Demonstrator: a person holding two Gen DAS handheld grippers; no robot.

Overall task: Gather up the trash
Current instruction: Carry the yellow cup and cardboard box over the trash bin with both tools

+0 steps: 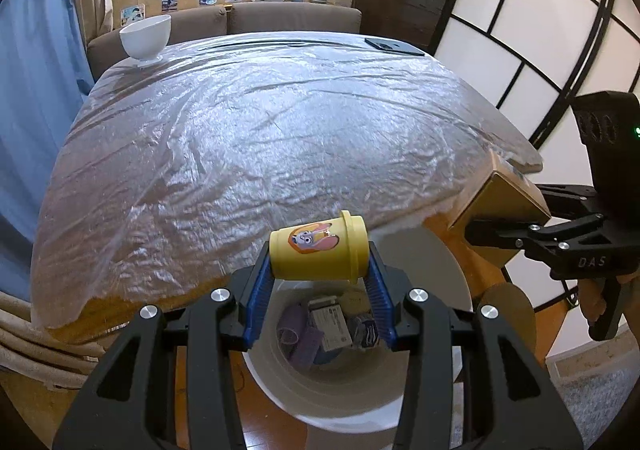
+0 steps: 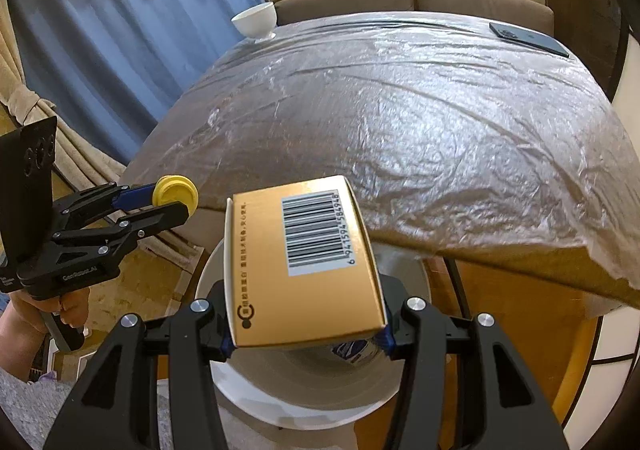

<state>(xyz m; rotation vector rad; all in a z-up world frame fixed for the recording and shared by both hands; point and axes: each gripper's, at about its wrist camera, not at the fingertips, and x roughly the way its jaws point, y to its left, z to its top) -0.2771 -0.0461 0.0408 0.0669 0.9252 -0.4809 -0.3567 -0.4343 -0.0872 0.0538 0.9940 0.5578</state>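
- The landmark is the white bin (image 1: 420, 250), which stands on the floor just below the near edge of the plastic-covered table (image 1: 260, 130).
- The left gripper (image 1: 320, 282) is clamped on a yellow cup (image 1: 318, 250), lying sideways between the blue pads, directly above the bin's mouth.
- The right gripper (image 2: 306, 338) is clamped on a gold box (image 2: 300, 262), barcode face up, also over the bin, toward its table side.
- Inside the bin lies earlier trash (image 1: 328, 326): crumpled purple and white packets.
- The step in hand, as I judge it, is the drop: both items are carried and poised over the opening.
- Next, each claw needs to part so its item falls clear inside the rim; the box looks nearer the edge, so it may want bringing more centrally first.
- A white bowl (image 1: 146, 38) and a dark phone (image 1: 394, 47) sit on the table's far side, well apart from the bin.
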